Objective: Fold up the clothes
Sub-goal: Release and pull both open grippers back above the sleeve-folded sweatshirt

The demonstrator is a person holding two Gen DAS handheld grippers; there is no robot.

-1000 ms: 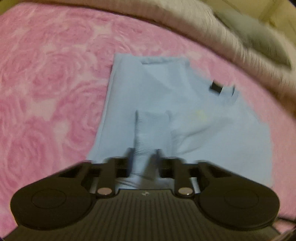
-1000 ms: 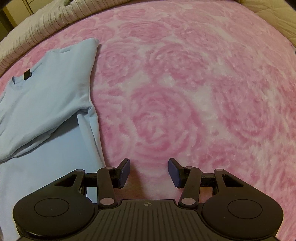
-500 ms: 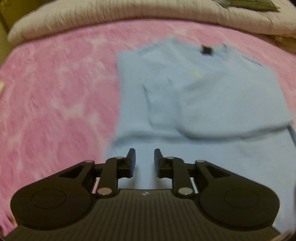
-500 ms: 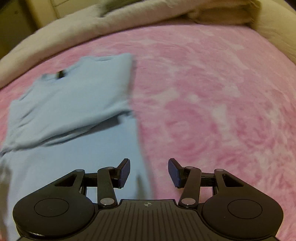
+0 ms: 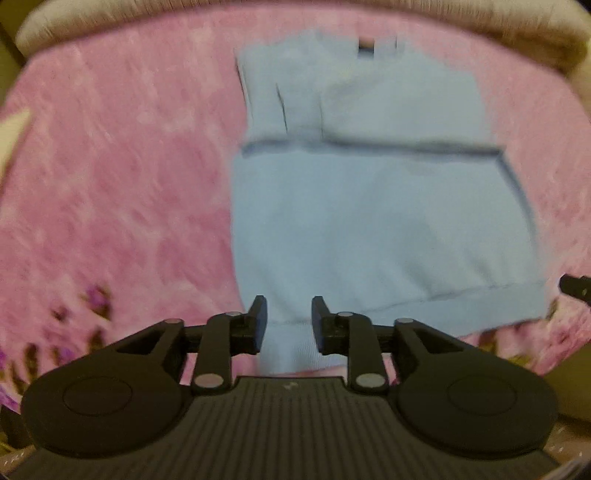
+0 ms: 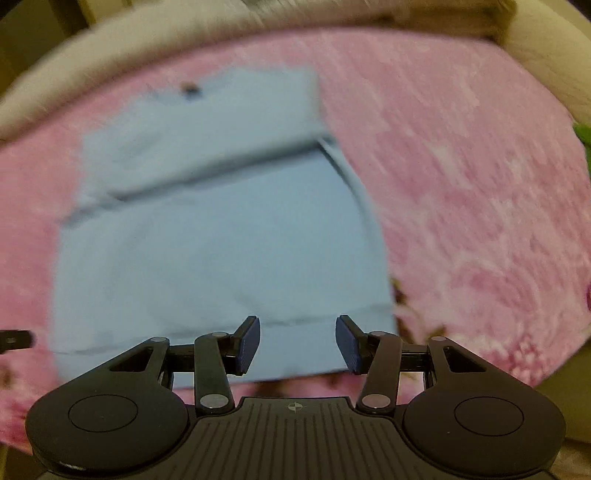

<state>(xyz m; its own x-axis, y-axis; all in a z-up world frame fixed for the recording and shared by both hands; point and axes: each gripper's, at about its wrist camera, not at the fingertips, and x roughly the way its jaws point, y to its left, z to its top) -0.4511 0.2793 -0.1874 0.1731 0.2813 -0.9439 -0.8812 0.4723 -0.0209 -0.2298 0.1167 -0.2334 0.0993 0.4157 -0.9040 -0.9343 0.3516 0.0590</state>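
A light blue sweater (image 5: 369, 221) lies flat on a pink rose-patterned blanket (image 5: 110, 184), both sleeves folded in across the chest, the collar with its dark tag (image 5: 365, 43) at the far end. My left gripper (image 5: 286, 314) hangs open over the sweater's near-left hem corner, with nothing between its fingers. In the right wrist view the same sweater (image 6: 221, 240) fills the middle, and my right gripper (image 6: 297, 334) stands open above the near-right part of the hem. Both views are blurred by motion.
The blanket (image 6: 480, 184) spreads wide to the right of the sweater. A beige quilt (image 5: 480, 22) rims the far side of the bed. The other gripper's tip (image 5: 576, 286) shows at the right edge of the left wrist view. The blanket's near edge has a darker floral border (image 5: 55, 332).
My left gripper let go of the ribbed sleeve cuff, which now lies folded on the chest. Both grippers drew back toward the sweater's hem end, staying open.
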